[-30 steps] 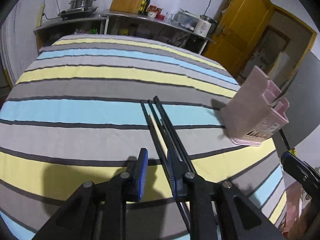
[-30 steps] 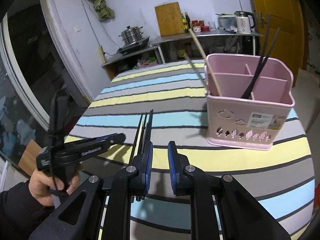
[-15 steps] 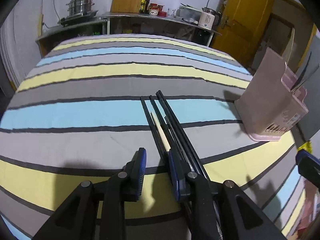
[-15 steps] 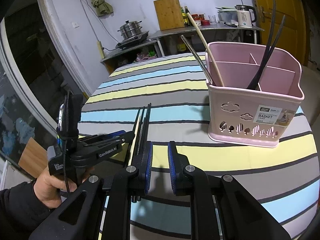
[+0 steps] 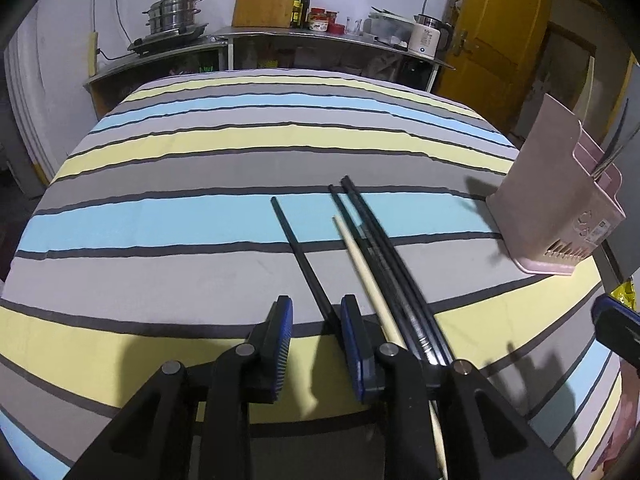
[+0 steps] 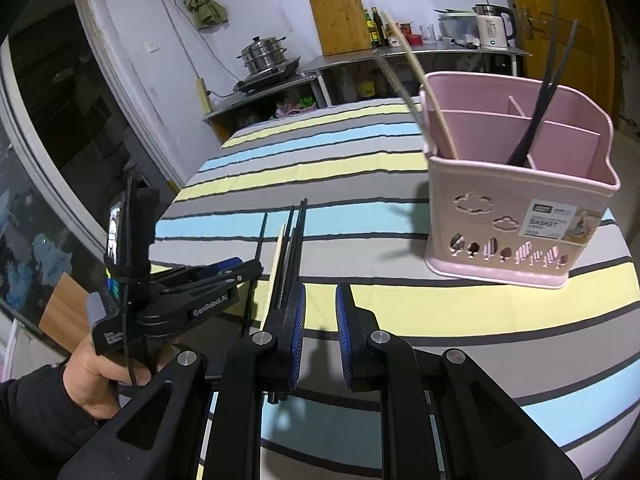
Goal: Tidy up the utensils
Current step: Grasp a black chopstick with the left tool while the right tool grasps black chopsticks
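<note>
Clearly legible, "BASKET" is printed on the label of the pink utensil basket [image 6: 516, 216], and "GenRobot.AI" runs along the left gripper [image 5: 316, 336]. Its jaws are opening, nothing pressed between them; a lone black chopstick [image 5: 300, 252] lies on the striped cloth [image 5: 160, 220] and ends in their gap. A wooden chopstick [image 5: 360, 264] and more black ones [image 5: 384, 248] lie toward the basket. The right gripper [image 6: 320, 328] hangs slightly parted and empty, near the basket.

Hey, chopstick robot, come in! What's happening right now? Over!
Left gripper opening over a lone black chopstick, nothing gripped. Right gripper open, empty. More chopsticks on the cloth; pink basket partly filled. Nothing in the way.
</note>
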The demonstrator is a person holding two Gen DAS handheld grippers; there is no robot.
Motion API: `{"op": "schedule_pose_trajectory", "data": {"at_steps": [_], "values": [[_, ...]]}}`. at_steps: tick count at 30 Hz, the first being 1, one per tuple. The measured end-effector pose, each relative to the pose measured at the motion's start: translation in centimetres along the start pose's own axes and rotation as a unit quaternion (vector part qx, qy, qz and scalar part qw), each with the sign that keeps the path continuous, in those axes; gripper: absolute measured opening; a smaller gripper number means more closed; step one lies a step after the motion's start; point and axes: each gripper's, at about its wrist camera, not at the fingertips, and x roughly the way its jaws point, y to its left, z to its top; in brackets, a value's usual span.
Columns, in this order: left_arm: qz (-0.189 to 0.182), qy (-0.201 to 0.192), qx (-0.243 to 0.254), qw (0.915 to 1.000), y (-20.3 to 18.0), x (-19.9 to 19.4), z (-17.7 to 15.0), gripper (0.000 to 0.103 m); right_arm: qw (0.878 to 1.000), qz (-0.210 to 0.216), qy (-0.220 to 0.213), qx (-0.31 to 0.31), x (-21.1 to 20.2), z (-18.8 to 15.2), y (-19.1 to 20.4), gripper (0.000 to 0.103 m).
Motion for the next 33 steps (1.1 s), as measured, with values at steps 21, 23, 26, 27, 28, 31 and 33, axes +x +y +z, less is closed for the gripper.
{"op": "schedule_pose_trajectory", "data": {"at_steps": [21, 23, 26, 27, 28, 31, 33], "values": [[-0.016, 0.013, -0.026, 0.9994, 4.2, -0.3, 0.5, 0.022, 0.996, -0.016, 0.081, -0.034, 12.6, 2.6, 2.3, 0.016], [-0.016, 0.013, -0.025, 0.9995, 4.1, -0.1, 0.7, 0.022, 0.996, -0.017, 0.077, -0.034, 12.7, 2.7, 2.3, 0.016], [-0.014, 0.01, -0.021, 0.9996, 3.8, 0.1, 0.9, 0.022, 0.996, -0.021, 0.077, -0.039, 12.8, 2.8, 2.2, 0.016], [-0.015, 0.01, -0.02, 0.9996, 3.7, 0.2, 1.0, 0.022, 0.996, -0.021, 0.078, -0.039, 12.8, 2.9, 2.2, 0.016], [-0.015, 0.01, -0.019, 0.9997, 3.6, 0.2, 1.0, 0.022, 0.996, -0.023, 0.079, -0.04, 12.7, 2.8, 2.1, 0.016], [-0.017, 0.009, -0.018, 0.9997, 3.4, 0.3, 1.1, 0.022, 0.996, -0.031, 0.08, -0.039, 12.5, 2.9, 1.8, 0.016], [-0.019, 0.008, -0.018, 0.9996, 3.5, 0.3, 1.1, 0.022, 0.995, -0.039, 0.08, -0.04, 12.4, 3.0, 1.8, 0.016]]}}
